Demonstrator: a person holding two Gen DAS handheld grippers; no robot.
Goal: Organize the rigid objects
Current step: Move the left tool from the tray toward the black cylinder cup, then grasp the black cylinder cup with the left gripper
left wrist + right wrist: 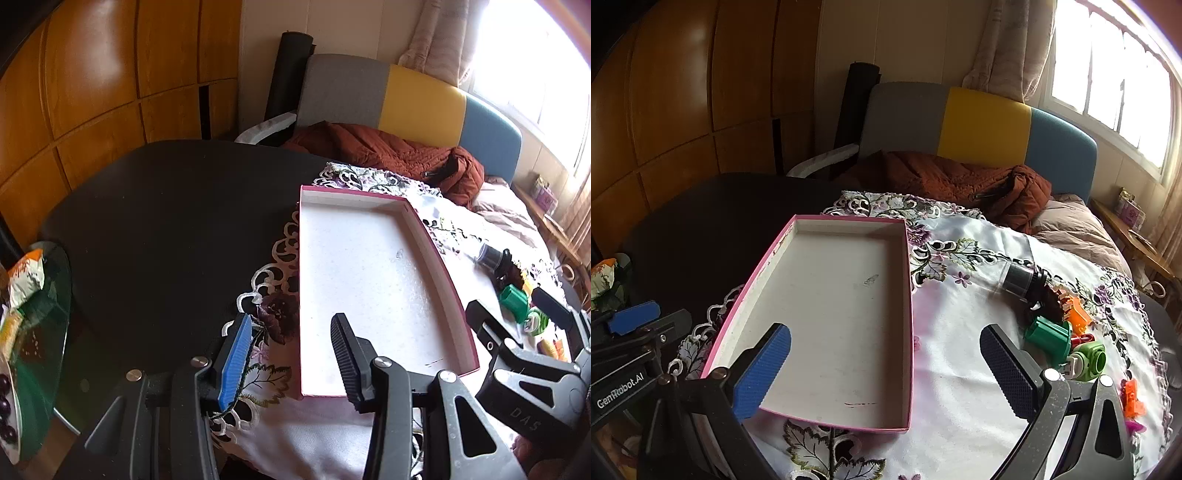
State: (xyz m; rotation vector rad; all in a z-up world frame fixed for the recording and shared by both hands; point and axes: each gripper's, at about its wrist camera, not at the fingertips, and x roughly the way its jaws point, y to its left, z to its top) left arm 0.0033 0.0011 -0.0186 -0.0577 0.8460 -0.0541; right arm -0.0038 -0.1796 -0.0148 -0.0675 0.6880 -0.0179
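A shallow pink-edged box with a white inside [369, 280] [834, 306] lies empty on the embroidered white cloth. Small rigid items lie to its right: a clear-and-black cylinder [1021, 278] [489, 254], a dark green plastic piece [1049, 334] [511, 297], a light green ring piece [1089, 360], orange pieces [1076, 317]. My left gripper [291, 354] is open and empty above the box's near left corner. My right gripper [886, 365] is open and empty above the box's near right edge; it also shows in the left wrist view [517, 317].
The cloth [960, 369] covers part of a dark round table [166, 221]. A glass side table [40, 332] with snack packets stands at left. A sofa with a rust jacket [960, 184] is behind. A window [1115, 81] is at the right.
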